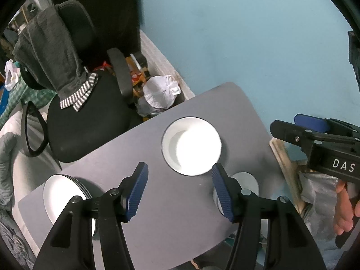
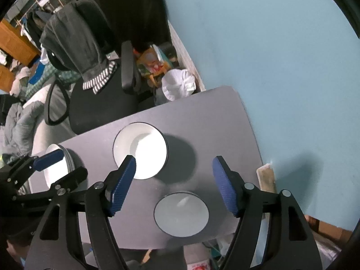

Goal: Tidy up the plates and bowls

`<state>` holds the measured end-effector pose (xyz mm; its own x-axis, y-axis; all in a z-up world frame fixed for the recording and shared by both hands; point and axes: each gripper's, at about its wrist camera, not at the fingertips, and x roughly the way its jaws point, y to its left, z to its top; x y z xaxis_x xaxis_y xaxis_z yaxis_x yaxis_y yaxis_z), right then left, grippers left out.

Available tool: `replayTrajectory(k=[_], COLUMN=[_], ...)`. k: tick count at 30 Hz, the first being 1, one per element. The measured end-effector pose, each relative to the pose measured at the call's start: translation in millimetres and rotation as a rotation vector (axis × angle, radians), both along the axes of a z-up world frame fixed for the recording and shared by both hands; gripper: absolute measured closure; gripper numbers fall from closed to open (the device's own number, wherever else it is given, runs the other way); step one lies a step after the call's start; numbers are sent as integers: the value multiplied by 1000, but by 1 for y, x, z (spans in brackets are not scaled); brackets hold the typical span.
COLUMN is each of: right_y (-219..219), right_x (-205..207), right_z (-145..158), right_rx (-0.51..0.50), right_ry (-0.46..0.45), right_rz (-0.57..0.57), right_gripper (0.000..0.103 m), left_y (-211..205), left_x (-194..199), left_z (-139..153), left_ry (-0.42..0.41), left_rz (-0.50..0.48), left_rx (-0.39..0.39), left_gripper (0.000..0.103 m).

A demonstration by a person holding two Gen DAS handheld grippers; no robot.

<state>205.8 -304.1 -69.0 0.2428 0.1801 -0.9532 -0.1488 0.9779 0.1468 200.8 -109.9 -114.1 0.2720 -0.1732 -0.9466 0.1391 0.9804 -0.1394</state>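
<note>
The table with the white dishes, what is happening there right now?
A person holds a gripper in each hand above a small grey table. The left gripper and the right gripper are both open and hold nothing. On the table stand a large white bowl, a smaller bowl nearer the person, and a stack of plates at the left edge. Nothing is being touched at this moment.

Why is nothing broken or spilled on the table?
Nothing stands out. The big bowl, the small bowl and the stack of plates all sit upright and whole on the grey table, with no spills.
</note>
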Motion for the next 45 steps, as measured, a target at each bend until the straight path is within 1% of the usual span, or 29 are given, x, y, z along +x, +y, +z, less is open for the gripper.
replayTrajectory(k=[2,5,10,12,16,20,26,32,37,42,45], right_y=[-4,-13,-26,-31,-39,-46,-54,-68,-79,-84,-85], right_x=[-4,-11,-24,-29,-38,-45,-57,-67,-75,-80,-84], right_z=[5,15,29,34,43,49,51,46,40,23,12], right_rx=[7,11,25,28,35,49,42,33,17,24,33], right_ry=[-10,-30,-59,-70,-91,-103,-113,-100,-93,-51,-28], right_rz=[-4,-20,-51,-64,-91,-111,-127,-159,-187,-208,-220], right_gripper=[32,32,31,31,30,30,30,30,30,30,30], left_y=[0,-1,-8,-12,-19,-27,-40,-48,-49,-50,-49], left_x=[-4,-11,-21,-24,-31,-37,-45,-49,-54,-55,-55], left_z=[7,16,32,38,48,55,63,61,50,35,26], left_ry=[-6,-20,-65,-84,-113,-150,-182,-159,-121,-81,-60], left_rz=[-4,-9,-37,-47,-53,-62,-100,-116,-116,-117,-107], left_rx=[-10,-16,3,10,3,31,17,-12,-36,-21,-41], left_gripper=[43,39,38,35,34,34,31,31,31,31,31])
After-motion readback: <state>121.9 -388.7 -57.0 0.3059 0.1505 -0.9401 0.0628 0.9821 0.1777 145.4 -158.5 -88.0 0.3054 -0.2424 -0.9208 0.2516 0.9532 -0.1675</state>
